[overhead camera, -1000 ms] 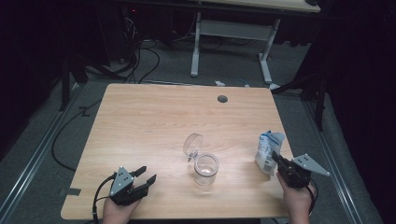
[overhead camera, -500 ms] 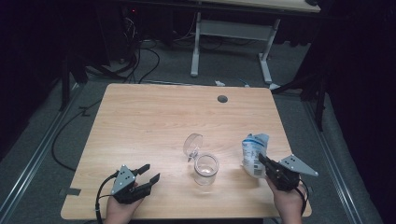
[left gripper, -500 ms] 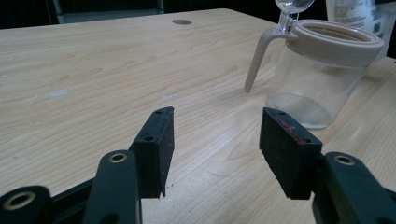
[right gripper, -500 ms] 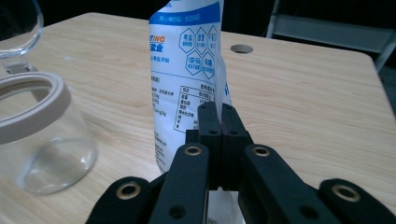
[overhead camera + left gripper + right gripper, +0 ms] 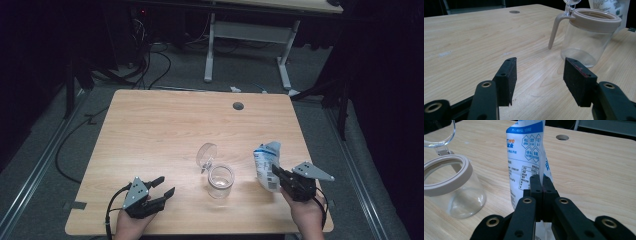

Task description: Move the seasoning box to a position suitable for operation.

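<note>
At a wooden table [image 5: 165,125], a person works two hand-held grippers near its front edge. The right gripper [image 5: 276,175], close to the front right corner, has its jaws clamped tight on a white-and-blue printed pouch [image 5: 265,162], which stands upright with its top pointing away from the person. In the right gripper view the two black jaws meet flat against the lower part of the pouch [image 5: 529,160], pinching the thin film between them, with blue print showing above the pinch.

Just to the left of the pouch, and apart from it, a clear glass jar [image 5: 220,181] stands upright near the middle of the front edge. Its beige rim is open, and its round clear lid [image 5: 206,154] is flipped up on the far side, hinged back above the rim.

The left gripper [image 5: 161,186] rests low near the front left corner, its jaws standing wide with nothing between them; they have just been opening a little. In the left gripper view the two pads [image 5: 507,77] frame bare wood, with the jar [image 5: 587,37] ahead and to the right. A round cable hole [image 5: 238,106] sits near the table's far edge.
</note>
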The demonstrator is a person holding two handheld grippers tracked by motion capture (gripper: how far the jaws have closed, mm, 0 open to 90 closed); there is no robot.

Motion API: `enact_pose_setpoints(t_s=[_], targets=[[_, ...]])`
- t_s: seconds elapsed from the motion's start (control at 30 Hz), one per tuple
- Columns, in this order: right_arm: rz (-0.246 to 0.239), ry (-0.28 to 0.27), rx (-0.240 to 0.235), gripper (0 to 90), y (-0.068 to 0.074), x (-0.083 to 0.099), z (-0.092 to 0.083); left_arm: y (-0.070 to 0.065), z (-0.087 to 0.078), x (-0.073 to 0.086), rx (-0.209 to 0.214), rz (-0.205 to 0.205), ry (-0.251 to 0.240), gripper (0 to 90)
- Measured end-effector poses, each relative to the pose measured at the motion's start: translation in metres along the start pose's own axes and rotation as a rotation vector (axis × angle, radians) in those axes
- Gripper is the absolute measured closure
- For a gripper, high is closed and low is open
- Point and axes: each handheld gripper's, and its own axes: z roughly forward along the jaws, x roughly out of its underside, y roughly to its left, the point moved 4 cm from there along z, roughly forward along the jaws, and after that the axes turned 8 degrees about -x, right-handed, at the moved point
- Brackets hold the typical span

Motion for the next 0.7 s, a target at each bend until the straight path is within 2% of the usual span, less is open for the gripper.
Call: enact_pose_setpoints(t_s=[0.13, 0.4, 0.53, 0.7], targets=[[-0.013, 0.013, -0.001, 90.0, 0.004, -0.002, 0.004, 0.002, 0.002, -0.001, -0.003, -0.012, 0.002, 44.8], [-0.007, 0.051, -0.021, 90.0, 0.007, -0.005, 0.013, 0.003, 0.006, 0.0, -0.004, -0.016, 0.008, 44.8], [-0.019, 0.105, -0.015, 90.0, 0.004, -0.01, 0.013, 0.003, 0.006, 0.0, 0.001, -0.026, 0.006, 44.8], [-0.008, 0.175, -0.02, 90.0, 0.002, -0.019, 0.012, 0.002, 0.006, 0.001, 0.006, -0.027, 0.01, 44.6]])
